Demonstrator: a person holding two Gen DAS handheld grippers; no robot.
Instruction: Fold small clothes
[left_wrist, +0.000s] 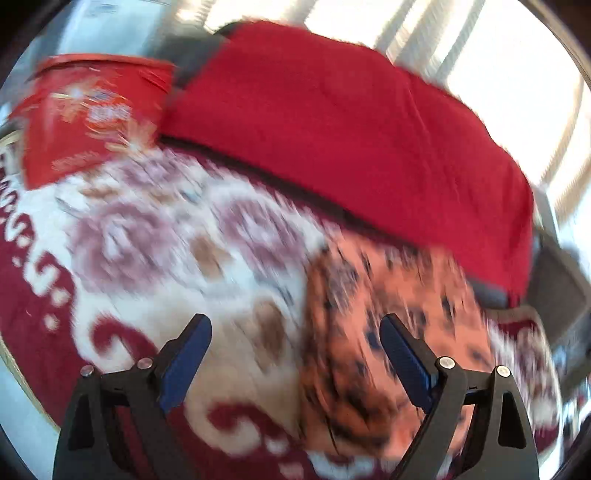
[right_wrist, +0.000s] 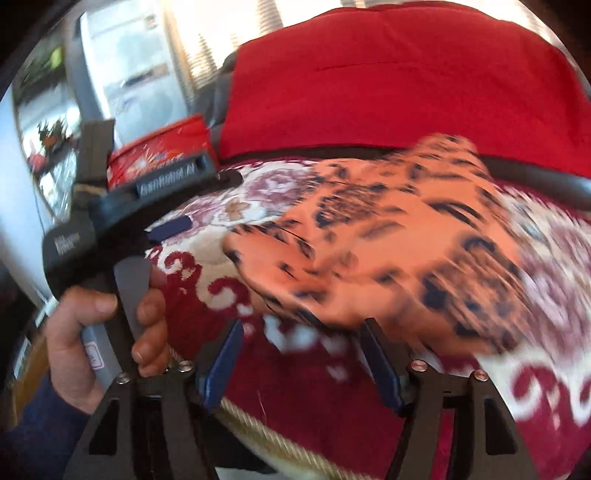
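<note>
The orange garment with dark spots (right_wrist: 388, 236) lies crumpled on my patterned red-and-white cloth (right_wrist: 303, 376), filling the middle and right of the right wrist view, just above and ahead of my right gripper (right_wrist: 306, 363). That gripper's jaws stand apart with nothing between them; the garment's near edge is close to the fingertips, but blur hides whether it touches. In the left wrist view the same garment sits at lower centre and right, partly between and behind the fingers of my left gripper (left_wrist: 295, 354), whose jaws are spread wide and clamp nothing. A red printed tub (left_wrist: 88, 118) stands at upper left; its contents are out of sight. My left hand (right_wrist: 99, 332) wraps the handle at lower left, gripper tilted downward.
</note>
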